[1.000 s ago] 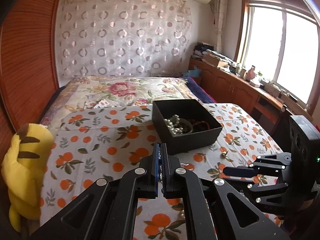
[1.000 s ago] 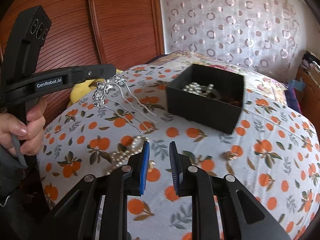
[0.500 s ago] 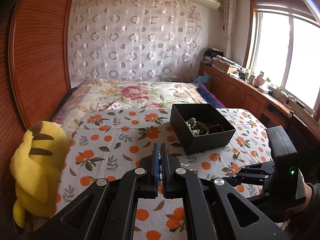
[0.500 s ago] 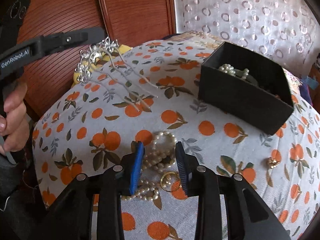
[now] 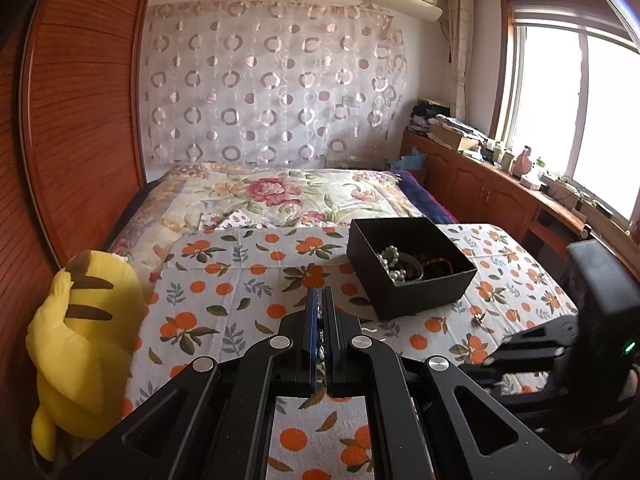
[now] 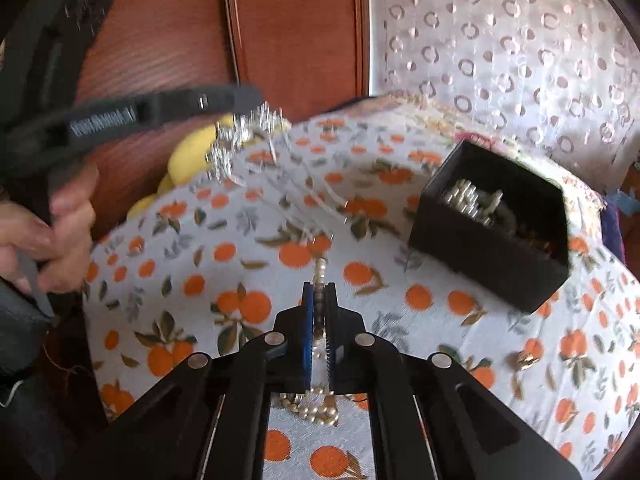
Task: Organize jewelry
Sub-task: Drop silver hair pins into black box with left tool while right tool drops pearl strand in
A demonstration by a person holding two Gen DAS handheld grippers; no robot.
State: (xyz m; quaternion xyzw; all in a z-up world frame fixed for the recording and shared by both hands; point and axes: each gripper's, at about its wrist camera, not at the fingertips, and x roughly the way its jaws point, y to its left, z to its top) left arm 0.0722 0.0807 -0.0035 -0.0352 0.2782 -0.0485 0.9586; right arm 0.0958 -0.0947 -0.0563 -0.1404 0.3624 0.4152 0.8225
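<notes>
My left gripper (image 5: 320, 300) is shut on a silver hair comb (image 6: 244, 140), held in the air left of the black jewelry box (image 5: 412, 264); the comb's prongs slant down toward the cloth. The left gripper shows blurred in the right wrist view (image 6: 248, 94). My right gripper (image 6: 319, 292) is shut on a pearl necklace (image 6: 316, 404) lying on the orange-print cloth, in front of the box (image 6: 496, 224). The box holds pearls and dark beads. The right gripper shows at the right edge of the left wrist view (image 5: 490, 354).
A small gold earring (image 6: 524, 360) lies on the cloth right of my right gripper, also seen in the left wrist view (image 5: 478, 318). A yellow plush toy (image 5: 76, 340) sits at the cloth's left edge. A wooden wardrobe (image 6: 288, 32) and a bed (image 5: 280, 196) stand behind.
My right gripper has moved forward and closed on the pearl necklace. My left gripper has lifted a little with the hair comb still in it.
</notes>
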